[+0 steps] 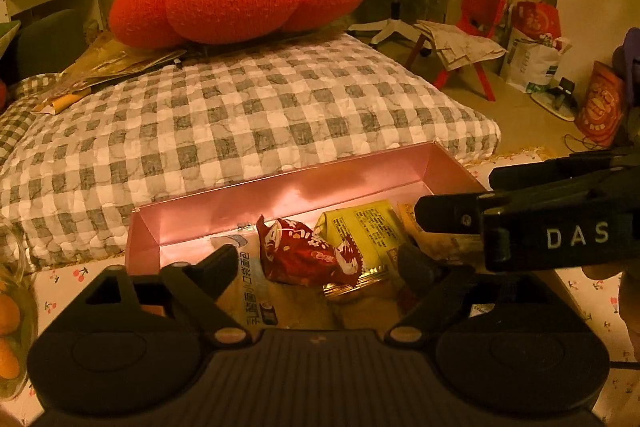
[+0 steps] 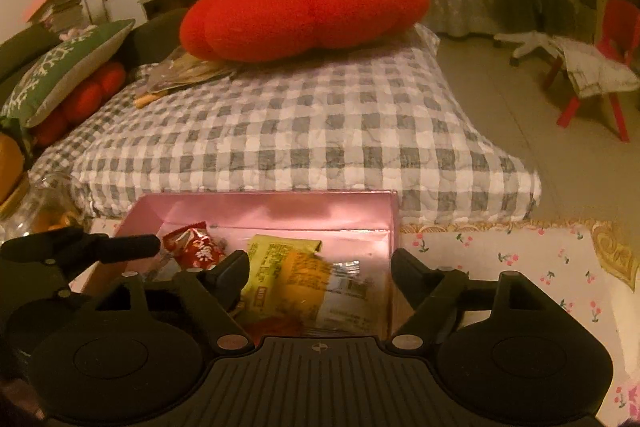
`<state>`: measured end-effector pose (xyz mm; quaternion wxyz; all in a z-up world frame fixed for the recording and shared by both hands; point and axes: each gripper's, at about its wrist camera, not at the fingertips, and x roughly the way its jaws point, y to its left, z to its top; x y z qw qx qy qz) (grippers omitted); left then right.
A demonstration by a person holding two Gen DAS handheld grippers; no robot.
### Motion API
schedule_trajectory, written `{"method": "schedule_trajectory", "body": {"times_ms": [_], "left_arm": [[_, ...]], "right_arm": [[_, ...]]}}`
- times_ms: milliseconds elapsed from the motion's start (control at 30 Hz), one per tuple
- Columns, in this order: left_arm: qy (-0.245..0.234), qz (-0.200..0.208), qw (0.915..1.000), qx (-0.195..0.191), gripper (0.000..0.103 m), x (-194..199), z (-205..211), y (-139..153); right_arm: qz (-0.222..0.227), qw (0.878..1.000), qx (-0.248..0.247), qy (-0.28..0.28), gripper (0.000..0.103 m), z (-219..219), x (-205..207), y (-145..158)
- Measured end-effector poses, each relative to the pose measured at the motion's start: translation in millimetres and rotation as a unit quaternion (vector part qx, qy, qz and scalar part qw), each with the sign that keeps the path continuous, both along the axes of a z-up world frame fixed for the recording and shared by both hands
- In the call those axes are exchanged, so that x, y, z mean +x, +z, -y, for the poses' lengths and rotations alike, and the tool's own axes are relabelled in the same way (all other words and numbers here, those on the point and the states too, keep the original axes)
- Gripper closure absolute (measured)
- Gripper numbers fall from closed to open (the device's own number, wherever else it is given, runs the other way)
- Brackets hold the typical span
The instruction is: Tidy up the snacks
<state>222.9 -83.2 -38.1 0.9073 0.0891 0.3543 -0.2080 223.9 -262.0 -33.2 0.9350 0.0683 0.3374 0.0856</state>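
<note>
Pink box (image 1: 280,195) holds four snack packets just ahead of both grippers' spread, empty fingers: one red (image 1: 304,255), one yellow (image 1: 368,231), one white (image 1: 248,279), one orange (image 2: 316,275)

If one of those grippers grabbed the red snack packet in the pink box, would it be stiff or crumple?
The red packet would probably crumple: its wrapper already looks creased and twisted. It seems light for its size, being a small puffy pouch. The glossy foil may slip somewhat between the fingers, though that is hard to judge. It lies loose among other packets in the pink box, so a push would likely slide it.
</note>
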Motion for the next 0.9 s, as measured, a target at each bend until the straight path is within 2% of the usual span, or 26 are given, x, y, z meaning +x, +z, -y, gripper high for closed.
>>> {"method": "schedule_trajectory", "body": {"times_ms": [167,367,567,900], "left_arm": [[0.012,0.003,0.9999,-0.001,0.006,-9,-5,8],[0.029,0.010,0.9995,0.000,0.001,-31,-13,24],[0.077,-0.015,0.9968,-0.013,0.000,-56,-28,35],[0.108,-0.036,0.9934,-0.011,0.000,-103,-49,46]], "right_arm": [[0.007,1.000,0.007,-0.012,0.017,2,-10,10],[0.008,1.000,0.008,-0.017,0.016,5,-31,24],[0.001,1.000,0.004,-0.009,0.012,1,-64,34],[0.000,1.000,-0.002,-0.006,0.011,-8,-119,46]]}}
